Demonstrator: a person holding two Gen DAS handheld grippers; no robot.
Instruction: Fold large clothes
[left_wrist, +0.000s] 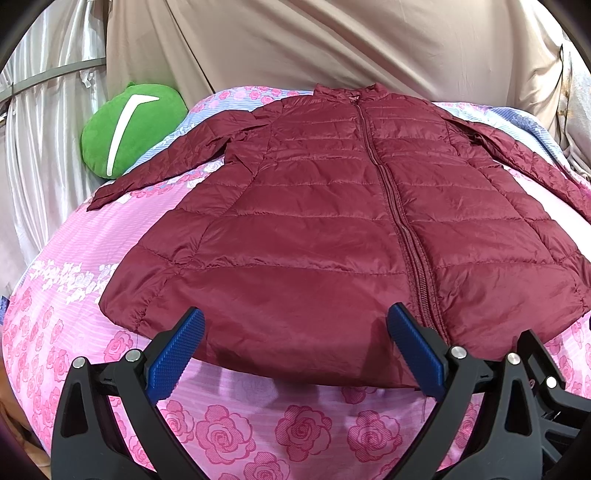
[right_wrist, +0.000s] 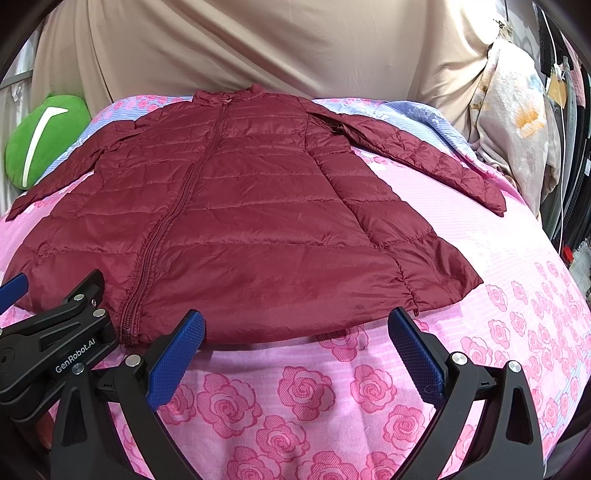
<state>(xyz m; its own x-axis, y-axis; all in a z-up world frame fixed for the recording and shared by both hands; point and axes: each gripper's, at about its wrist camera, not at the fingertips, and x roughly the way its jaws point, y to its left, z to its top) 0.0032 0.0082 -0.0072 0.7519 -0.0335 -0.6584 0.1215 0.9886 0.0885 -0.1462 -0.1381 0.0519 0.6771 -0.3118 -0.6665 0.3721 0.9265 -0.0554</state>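
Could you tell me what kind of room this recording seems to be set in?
Most likely a bedroom: the maroon jacket lies spread on a bed's rose-print sheet, a green plush cushion sits at the far left, and draped fabric hangs behind.

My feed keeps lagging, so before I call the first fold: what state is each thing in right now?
Maroon puffer jacket: unfolded, flat, front up, zipped shut.
Jacket's sleeves: both spread outward on the bedsheet.
Left tongs: open, holding nothing, at the jacket's hem.
Right tongs: open, holding nothing, at the hem.
Rose-print bedsheet: spread under the jacket.
Green plush cushion: untouched, beyond one sleeve.
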